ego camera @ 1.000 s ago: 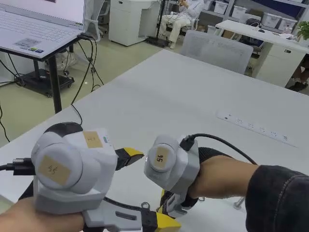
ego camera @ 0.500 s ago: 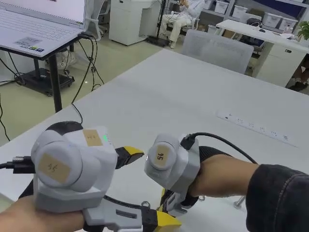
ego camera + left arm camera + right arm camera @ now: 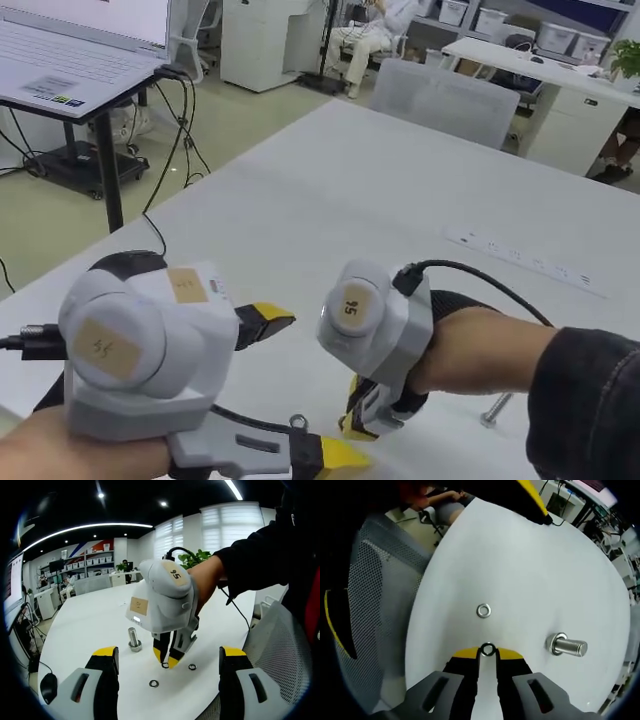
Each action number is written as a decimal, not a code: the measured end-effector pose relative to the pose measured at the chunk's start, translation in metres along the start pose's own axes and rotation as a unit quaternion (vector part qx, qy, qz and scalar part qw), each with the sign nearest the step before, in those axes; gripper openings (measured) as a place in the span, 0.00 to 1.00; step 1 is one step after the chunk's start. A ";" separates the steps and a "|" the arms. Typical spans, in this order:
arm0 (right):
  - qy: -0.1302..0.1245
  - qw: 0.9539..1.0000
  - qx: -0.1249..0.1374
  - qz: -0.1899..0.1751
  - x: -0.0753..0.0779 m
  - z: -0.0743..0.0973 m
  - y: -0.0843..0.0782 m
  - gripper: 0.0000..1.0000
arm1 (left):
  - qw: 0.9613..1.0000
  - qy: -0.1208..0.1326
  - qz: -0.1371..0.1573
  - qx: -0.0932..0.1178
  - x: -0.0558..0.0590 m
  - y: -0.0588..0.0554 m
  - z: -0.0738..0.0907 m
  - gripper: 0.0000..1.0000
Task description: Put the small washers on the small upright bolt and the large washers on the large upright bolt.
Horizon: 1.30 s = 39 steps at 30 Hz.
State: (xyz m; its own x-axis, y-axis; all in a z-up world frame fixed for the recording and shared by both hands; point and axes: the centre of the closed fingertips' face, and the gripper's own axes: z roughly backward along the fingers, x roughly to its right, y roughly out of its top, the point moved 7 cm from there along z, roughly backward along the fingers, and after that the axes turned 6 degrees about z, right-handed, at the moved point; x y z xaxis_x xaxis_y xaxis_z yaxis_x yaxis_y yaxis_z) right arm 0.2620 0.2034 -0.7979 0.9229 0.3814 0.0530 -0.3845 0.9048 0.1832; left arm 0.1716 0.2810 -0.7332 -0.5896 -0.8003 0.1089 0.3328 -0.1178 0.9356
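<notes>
Right hand-held gripper (image 3: pixel 487 656) pinches washer (image 3: pixel 487 650) by tips, likely keeping hole clear for bolt (image 3: pixel 567 646). Left hand-held gripper (image 3: pixel 305 392) wide open, idle alongside.

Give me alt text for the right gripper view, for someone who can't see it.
The right gripper pinches a small washer between its yellow-tipped jaws at a white table. A second washer lies just beyond, and a bolt stands at the view's right.

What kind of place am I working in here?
Probably an office or lab workspace: a laptop on a stand, a mesh chair at the white table, and storage bins behind.
</notes>
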 end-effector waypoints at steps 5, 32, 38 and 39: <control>-0.009 1.000 -0.003 -0.012 0.005 0.010 -0.012 0.13 | 1.000 -0.003 -0.002 -0.002 0.001 0.000 0.000 0.82; -0.056 0.995 -0.008 -0.087 0.024 0.079 -0.078 0.13 | 1.000 -0.027 -0.007 -0.014 0.006 -0.003 -0.002 0.83; -0.066 0.993 -0.017 -0.098 0.027 0.088 -0.099 0.13 | 0.999 -0.031 -0.008 -0.020 0.006 -0.004 -0.004 0.82; -0.067 0.993 -0.018 -0.100 0.027 0.089 -0.101 0.13 | 0.999 -0.031 -0.008 -0.021 0.006 -0.004 -0.004 0.82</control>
State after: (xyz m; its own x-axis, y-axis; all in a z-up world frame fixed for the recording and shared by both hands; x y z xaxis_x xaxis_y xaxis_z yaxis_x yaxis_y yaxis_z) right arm 0.3278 0.1051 -0.7274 0.9745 0.1666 0.1501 -0.1913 0.9670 0.1683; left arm 0.1692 0.2741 -0.7379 -0.6389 -0.7606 0.1155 0.3523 -0.1558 0.9228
